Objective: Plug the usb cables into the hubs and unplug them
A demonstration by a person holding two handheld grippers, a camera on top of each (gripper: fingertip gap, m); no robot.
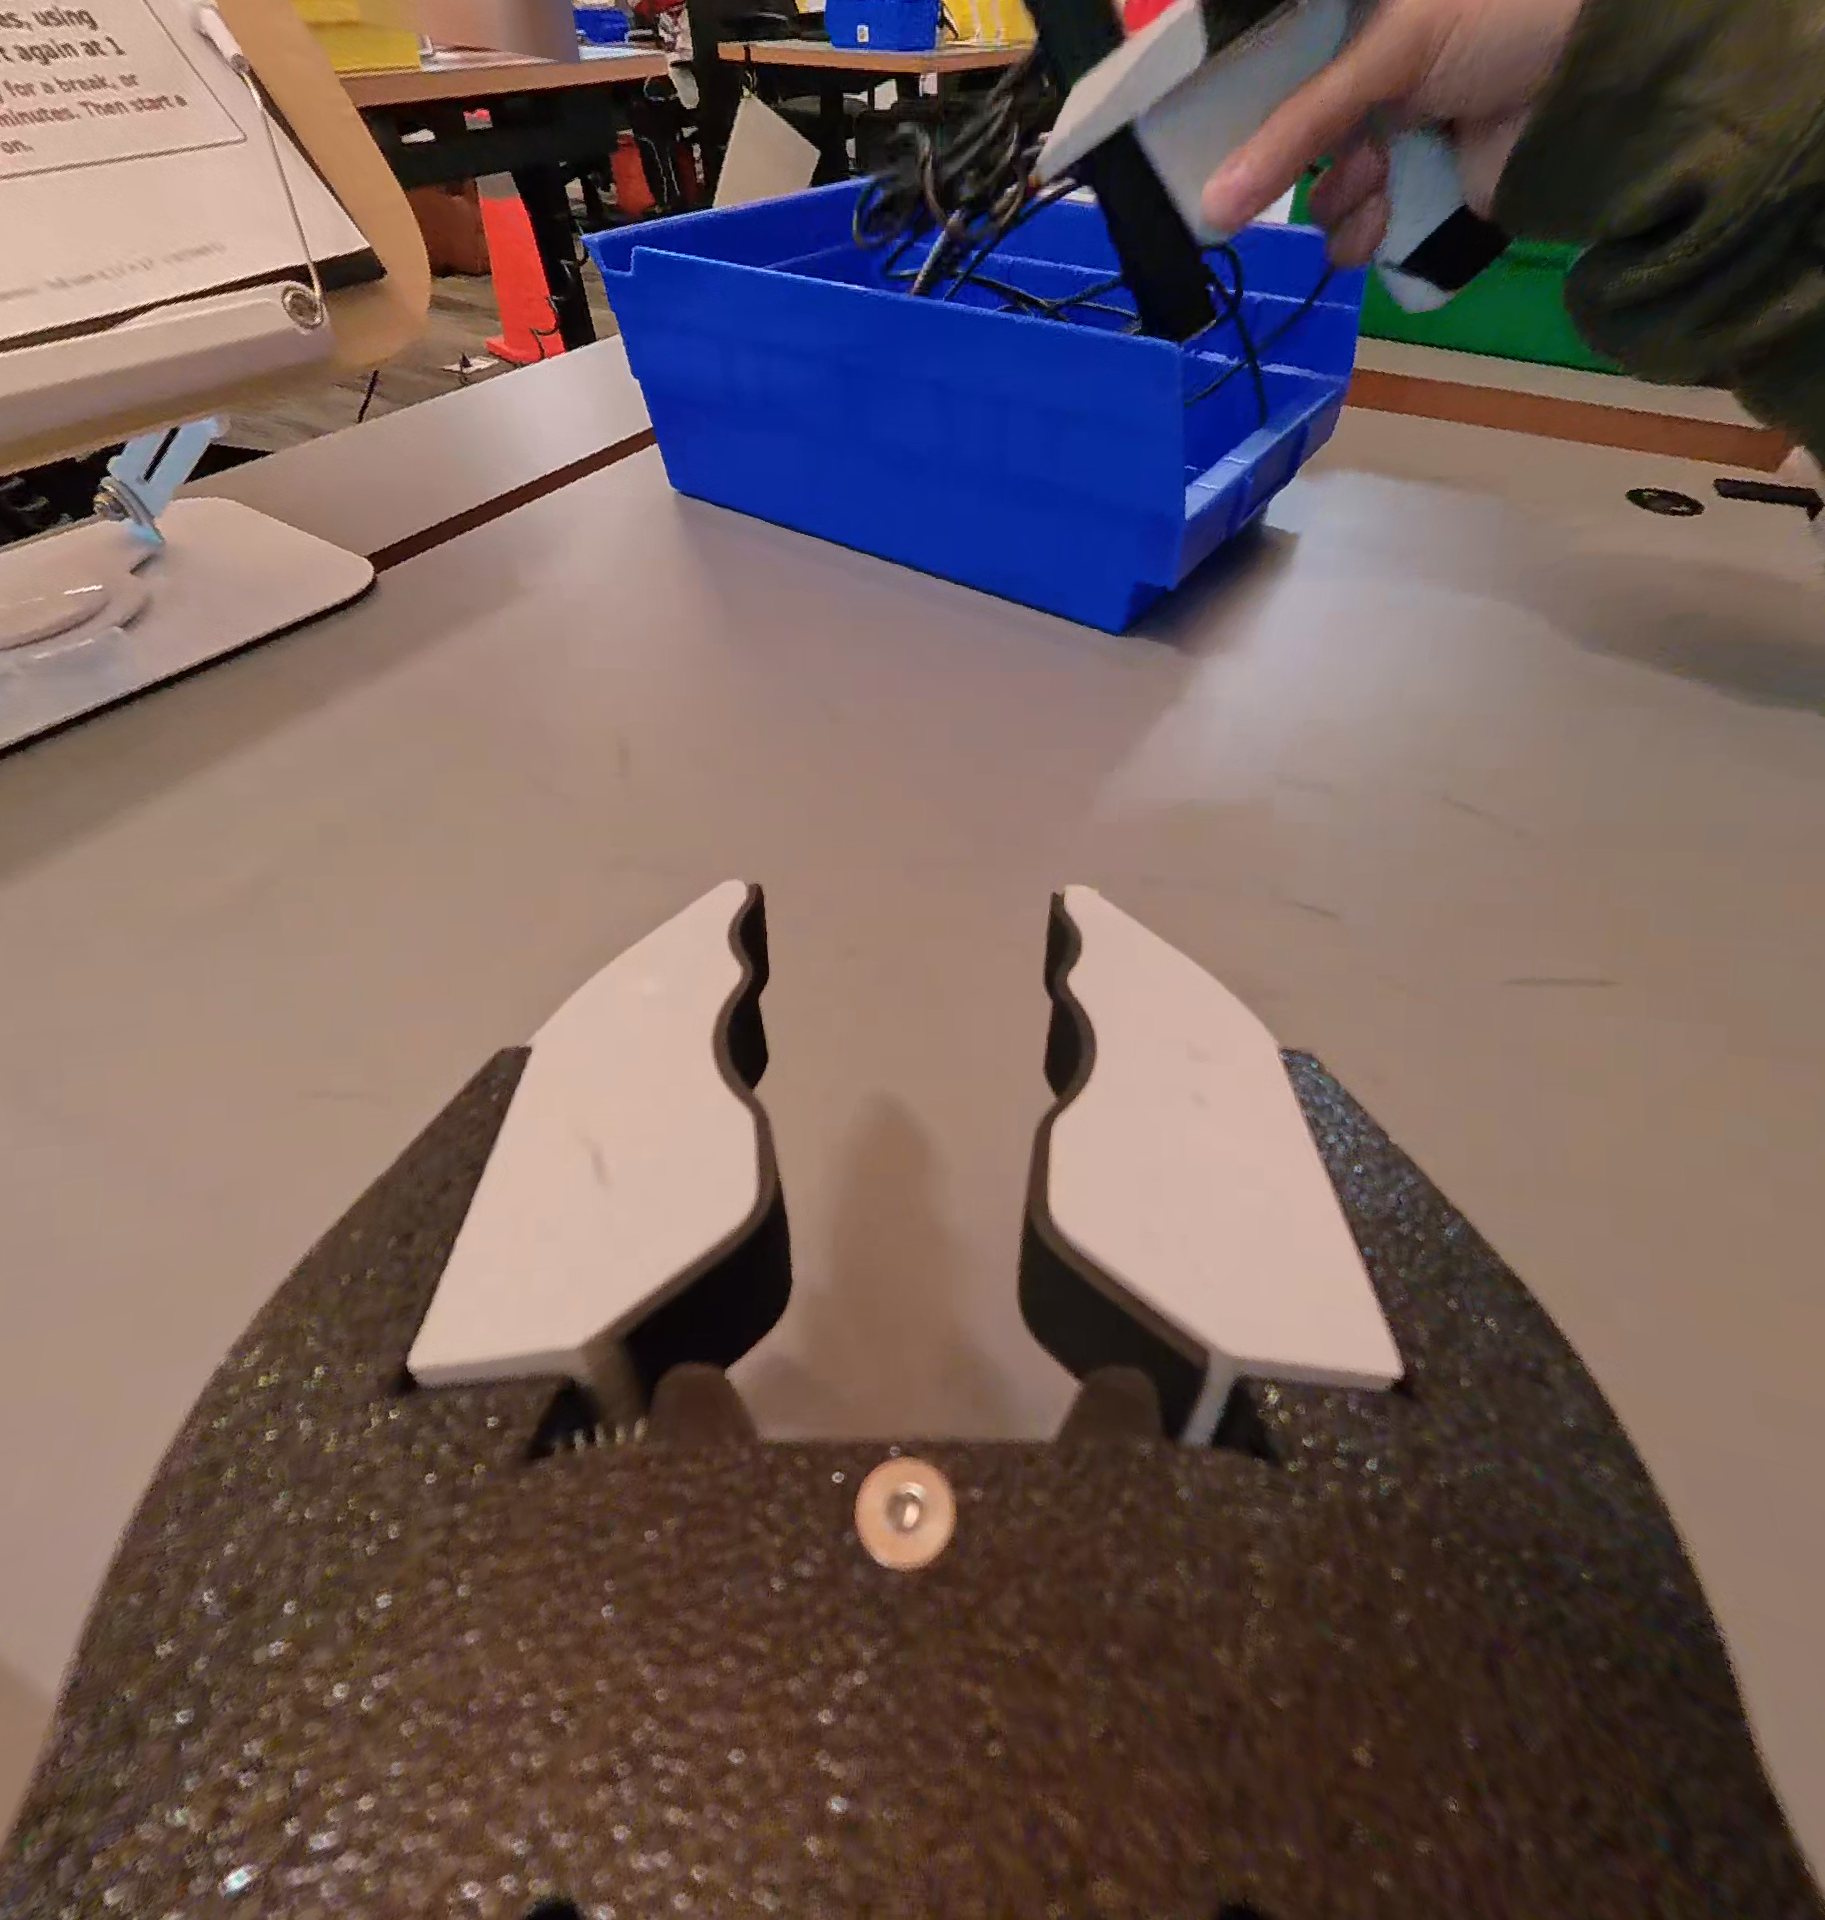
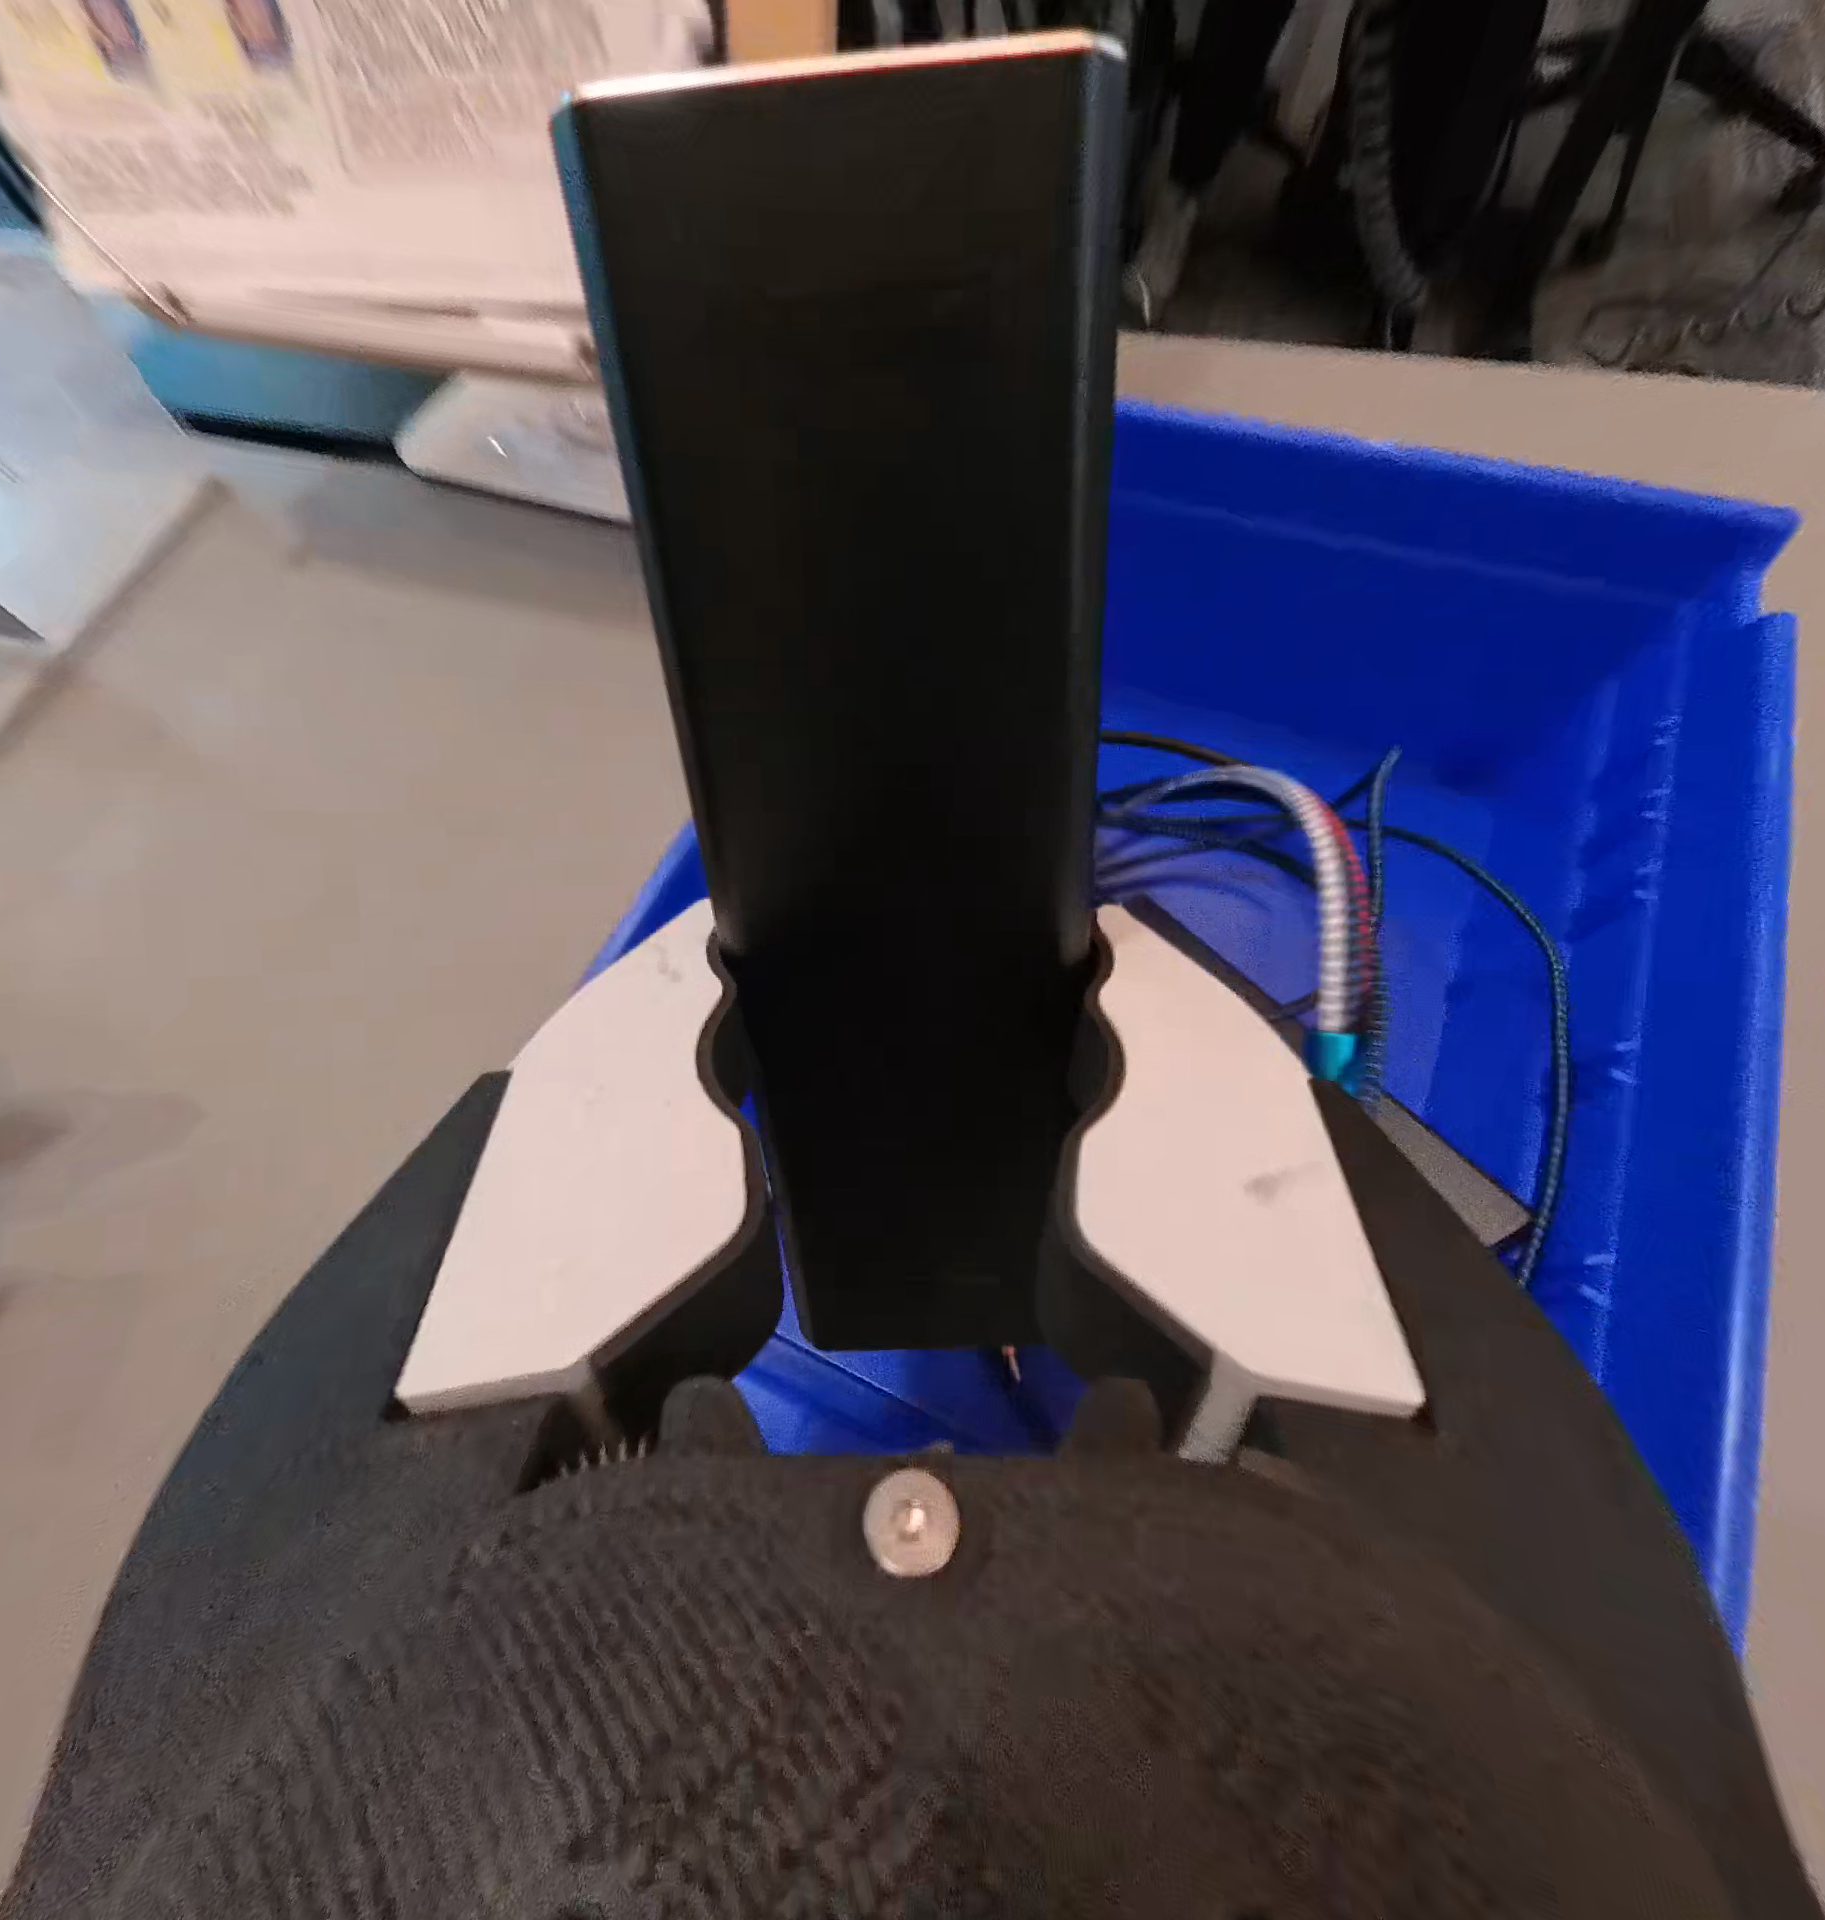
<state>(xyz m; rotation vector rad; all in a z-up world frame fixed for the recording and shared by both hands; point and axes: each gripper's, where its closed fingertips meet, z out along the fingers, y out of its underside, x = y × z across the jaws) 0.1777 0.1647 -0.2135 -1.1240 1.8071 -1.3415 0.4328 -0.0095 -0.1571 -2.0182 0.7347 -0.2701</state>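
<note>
My right gripper [image 2: 903,940] is shut on a long black hub [image 2: 856,582] and holds it over the blue bin [image 2: 1677,935]. Several cables [image 2: 1344,894] lie tangled in the bin, one braided with a blue end. In the left wrist view the right gripper [image 1: 1126,156] shows at the far side, held by a hand, with the hub [image 1: 1157,249] slanting down into the blue bin [image 1: 918,457] and black cables [image 1: 949,156] hanging by it. My left gripper [image 1: 906,904] is open and empty, low over the grey table [image 1: 887,748], well short of the bin.
A white stand with a printed sheet [image 1: 108,260] stands on the table at the left, its base plate [image 1: 160,613] near the edge. Other tables, an orange cone [image 1: 518,270] and coloured bins fill the background. A green bin [image 1: 1490,312] sits behind the blue one. My hands' fingertips stand some 30 centimeters from each other.
</note>
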